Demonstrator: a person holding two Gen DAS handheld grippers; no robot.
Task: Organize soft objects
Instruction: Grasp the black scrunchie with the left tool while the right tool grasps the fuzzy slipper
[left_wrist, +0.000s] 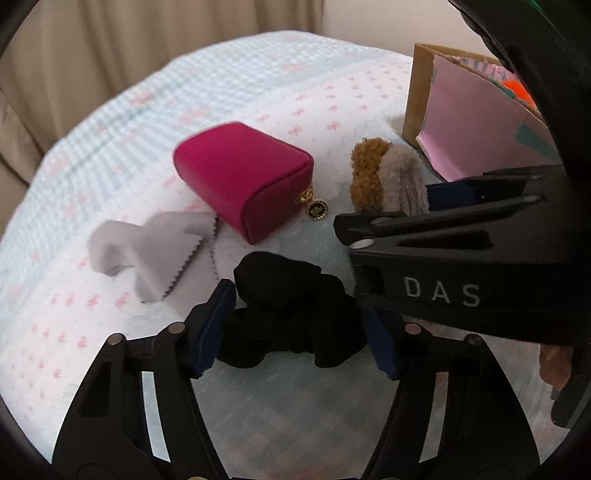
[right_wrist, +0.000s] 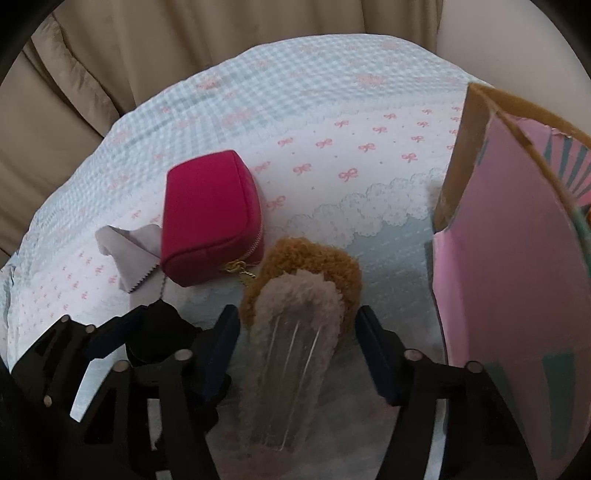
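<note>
A black fabric bundle (left_wrist: 291, 314) lies on the bedspread between the pads of my open left gripper (left_wrist: 301, 328). It also shows in the right wrist view (right_wrist: 159, 332). A fluffy brown and grey slipper-like piece (right_wrist: 295, 306) lies between the pads of my open right gripper (right_wrist: 297, 343), which do not press it. It shows in the left wrist view (left_wrist: 384, 177) too, with the right gripper (left_wrist: 436, 199) beside it. A magenta zip pouch (left_wrist: 243, 177) and a grey cloth (left_wrist: 147, 251) lie behind; both show in the right wrist view, pouch (right_wrist: 207, 218), cloth (right_wrist: 125, 251).
A cardboard box with pink lining (right_wrist: 509, 258) stands at the right on the bedspread (right_wrist: 332, 110); it also shows in the left wrist view (left_wrist: 476, 122) with an orange item (left_wrist: 517, 90) inside. Beige curtains (right_wrist: 110, 55) hang behind the bed.
</note>
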